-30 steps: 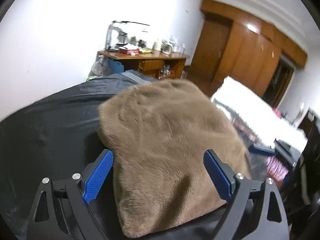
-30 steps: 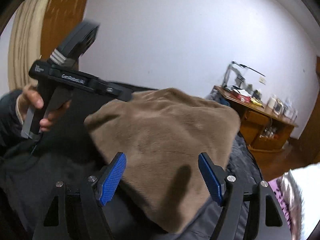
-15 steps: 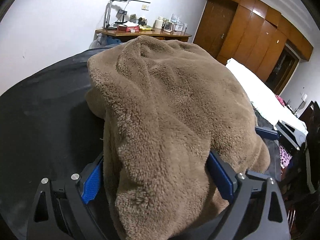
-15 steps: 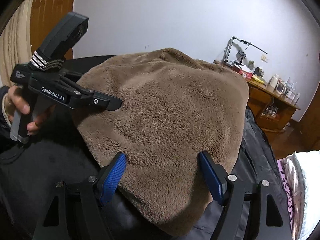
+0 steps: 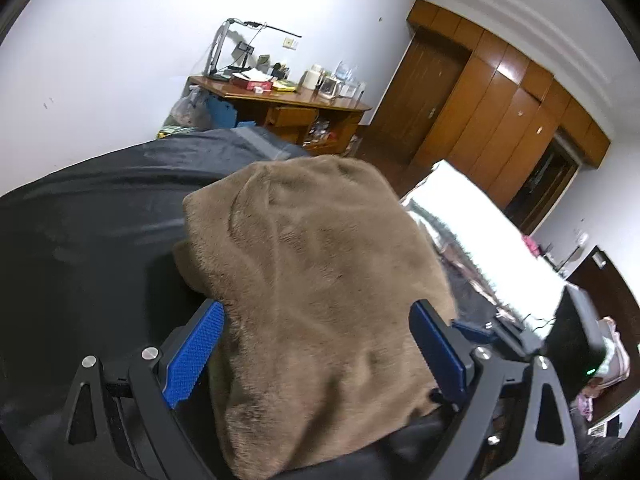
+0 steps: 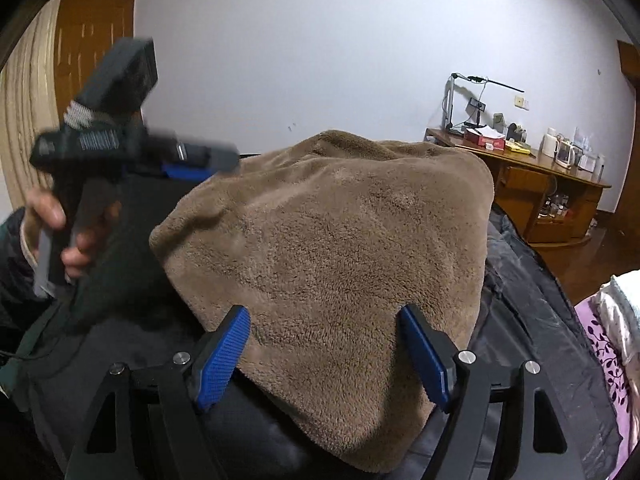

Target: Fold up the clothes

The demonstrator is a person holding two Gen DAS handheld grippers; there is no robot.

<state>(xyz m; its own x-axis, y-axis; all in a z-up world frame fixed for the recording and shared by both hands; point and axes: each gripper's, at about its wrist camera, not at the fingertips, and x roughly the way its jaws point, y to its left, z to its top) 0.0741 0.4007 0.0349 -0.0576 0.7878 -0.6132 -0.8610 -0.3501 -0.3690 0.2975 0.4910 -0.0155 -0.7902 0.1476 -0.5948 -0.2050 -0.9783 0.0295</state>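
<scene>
Against the far white wall stands a cluttered wooden desk (image 5: pixel 280 108), with a wooden wardrobe (image 5: pixel 500 120) to its right and a pale bed (image 5: pixel 500 248) alongside. The folded brown fleece garment (image 6: pixel 340 248) lies on the dark bedcover (image 5: pixel 88 208), filling the foreground and hiding much of the cover beyond. The left gripper (image 5: pixel 316 356) has its jaws wide apart, the garment between the pads without being pinched. The right gripper (image 6: pixel 324 356) likewise stands wide open over the near edge. Half a second ago the left gripper sat closer in; it has since drawn back from the fleece.
</scene>
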